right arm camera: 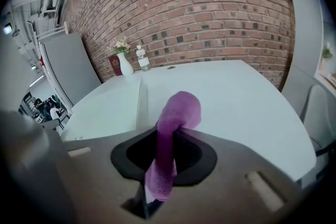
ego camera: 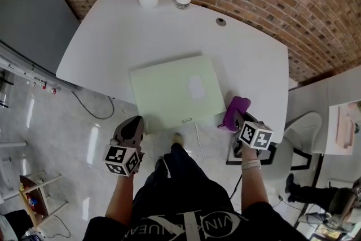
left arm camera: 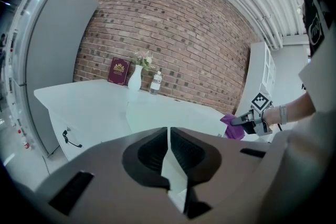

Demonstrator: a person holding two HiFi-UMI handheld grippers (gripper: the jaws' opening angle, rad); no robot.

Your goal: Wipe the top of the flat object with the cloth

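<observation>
Left gripper (left arm camera: 168, 132) fingers clenched empty, right gripper (ego camera: 237, 121) fingers gripping one purple cloth (right arm camera: 178, 110)

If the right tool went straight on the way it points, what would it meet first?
Probably the bare white table, just right of the pale green flat object. The purple cloth in the right tool would touch first. Depth is unclear.

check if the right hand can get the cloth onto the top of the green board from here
Probably yes. The right tool, shut on the purple cloth, sits just off the right edge of the green board. Nothing lies between them, and its top carries only a small label.
</observation>
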